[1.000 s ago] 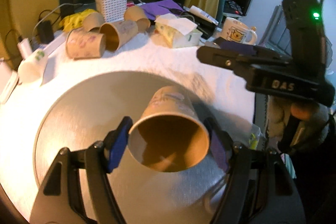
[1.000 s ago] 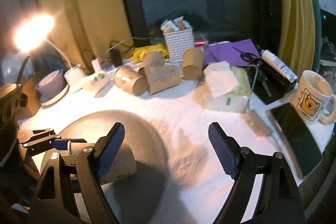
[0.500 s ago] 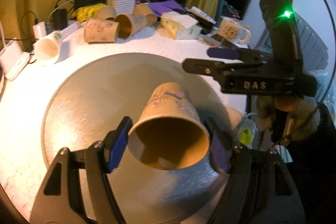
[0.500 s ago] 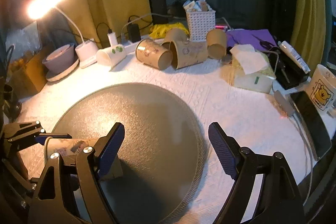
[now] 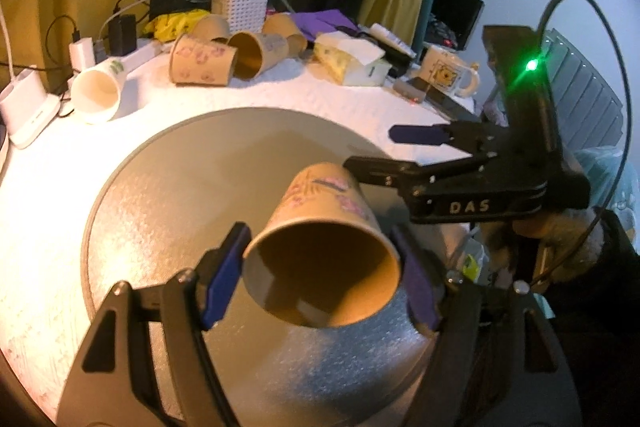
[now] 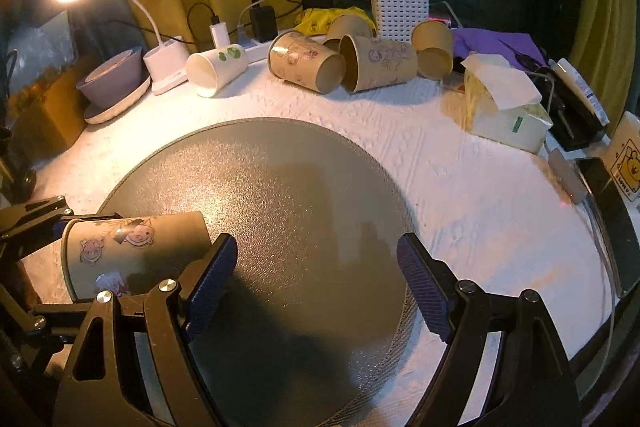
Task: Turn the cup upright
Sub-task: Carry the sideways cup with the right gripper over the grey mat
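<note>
My left gripper (image 5: 320,275) is shut on a brown paper cup (image 5: 324,227) with cartoon prints. It holds the cup on its side above the round grey mat (image 5: 180,195), the cup's mouth facing my camera. The same cup (image 6: 132,255) shows at the left of the right wrist view, lying sideways between the left gripper's fingers. My right gripper (image 6: 316,291) is open and empty over the mat (image 6: 300,195). It also shows in the left wrist view (image 5: 384,151), just right of and beyond the cup's base.
Several paper cups (image 6: 344,63) lie on their sides at the back of the white table, with a white cup (image 6: 216,69), a white basket (image 6: 398,9), a tissue box (image 6: 504,107), a lamp base (image 6: 166,67), a bowl (image 6: 114,83), a mug (image 5: 448,73) and a phone (image 6: 608,211).
My left gripper has lifted and drawn back with the cup, so more of the mat and table shows. My right gripper has moved back and up, nearer the cup's base.
</note>
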Tool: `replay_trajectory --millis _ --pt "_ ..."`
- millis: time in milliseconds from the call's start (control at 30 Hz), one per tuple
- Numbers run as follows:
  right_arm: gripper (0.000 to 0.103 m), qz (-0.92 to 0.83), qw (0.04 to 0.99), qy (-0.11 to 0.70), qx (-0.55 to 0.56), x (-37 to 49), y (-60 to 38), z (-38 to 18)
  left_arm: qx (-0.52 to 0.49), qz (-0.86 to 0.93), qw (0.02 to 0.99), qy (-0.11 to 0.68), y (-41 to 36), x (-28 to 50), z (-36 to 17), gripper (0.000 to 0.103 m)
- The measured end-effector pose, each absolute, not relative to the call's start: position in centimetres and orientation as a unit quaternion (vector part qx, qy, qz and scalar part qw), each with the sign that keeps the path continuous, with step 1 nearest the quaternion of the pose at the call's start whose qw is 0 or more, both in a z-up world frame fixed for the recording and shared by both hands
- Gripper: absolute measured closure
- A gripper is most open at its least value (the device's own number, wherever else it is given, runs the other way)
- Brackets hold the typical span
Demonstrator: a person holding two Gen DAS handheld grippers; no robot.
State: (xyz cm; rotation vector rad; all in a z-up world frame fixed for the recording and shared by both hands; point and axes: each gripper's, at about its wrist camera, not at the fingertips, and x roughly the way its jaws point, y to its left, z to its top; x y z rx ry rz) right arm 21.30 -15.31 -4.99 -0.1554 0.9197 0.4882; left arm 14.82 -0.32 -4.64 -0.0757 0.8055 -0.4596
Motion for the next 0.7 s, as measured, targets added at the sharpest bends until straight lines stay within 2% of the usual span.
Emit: replay_trajectory --millis 267,367,700 --pt "0.018 0.233 0.862 0.444 -0.067 21.2 -16.3 -5.0 -0.002 -0.200 0.890 0.409 -0.9 15.3 -5.3 0.028" --pt "0.018 0.238 0.858 0.449 -0.070 20.7 -16.3 -5.2 0.007 -0.184 0.894 0.409 -0.4 15.2 -5.4 0.018" --pt "0.018 0.248 0.859 0.439 -0.087 20.6 -15.1 -5.3 -0.006 -0.151 0.899 0.411 1.5 13.0 -5.5 0.017"
